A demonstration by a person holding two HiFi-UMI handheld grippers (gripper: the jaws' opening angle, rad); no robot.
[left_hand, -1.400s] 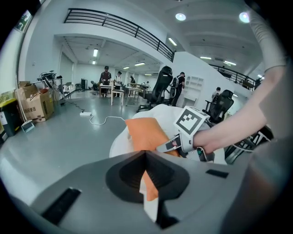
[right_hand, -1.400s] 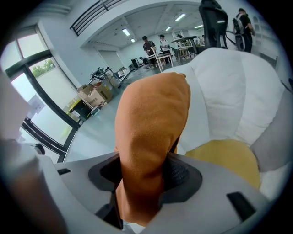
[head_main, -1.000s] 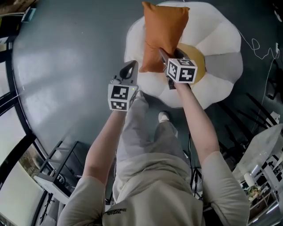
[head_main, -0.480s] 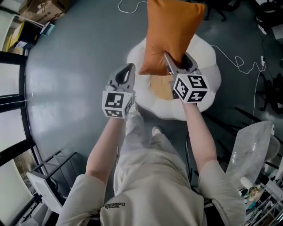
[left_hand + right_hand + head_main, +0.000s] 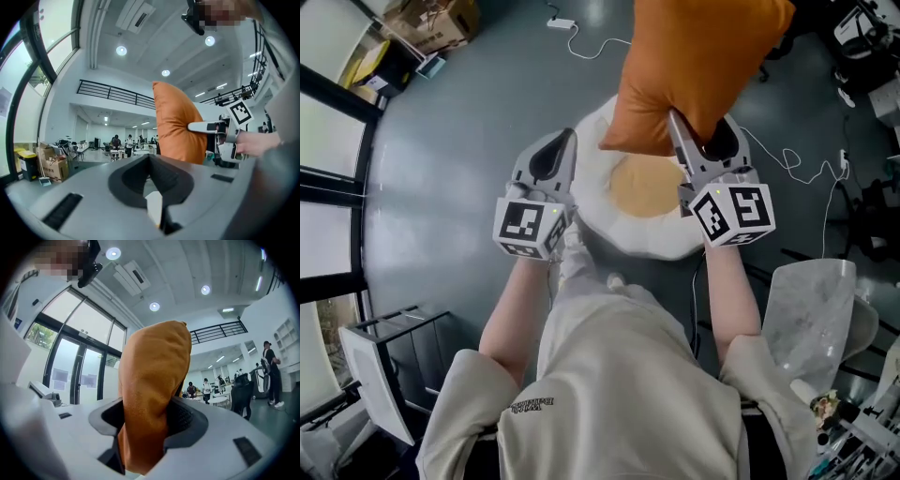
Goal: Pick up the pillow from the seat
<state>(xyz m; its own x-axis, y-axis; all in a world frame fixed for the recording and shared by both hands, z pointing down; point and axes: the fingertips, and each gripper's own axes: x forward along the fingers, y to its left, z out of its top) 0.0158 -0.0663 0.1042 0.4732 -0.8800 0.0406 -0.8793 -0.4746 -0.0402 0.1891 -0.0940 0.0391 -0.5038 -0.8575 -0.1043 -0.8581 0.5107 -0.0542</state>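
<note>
Two grippers raised side by side: left gripper [image 5: 561, 141] jaws together, nothing in them; right gripper [image 5: 697, 141] clamped on the lower edge of the orange pillow [image 5: 694, 66]. Pillow held in the air, well above the round white seat [image 5: 614, 230] on the grey floor [image 5: 459, 131]

We count one orange pillow [image 5: 694, 66] at the top of the head view, one round white seat [image 5: 609, 202] at its centre on the floor [image 5: 459, 141], and two grippers, the left gripper [image 5: 565, 141] and the right gripper [image 5: 701, 131], with two marker cubes [image 5: 528, 228] between them, one on each. One person [image 5: 619, 403] fills the bottom of that frame with two bare forearms [image 5: 511, 309]. High in the left gripper view we count three round ceiling lights [image 5: 122, 50].
</note>
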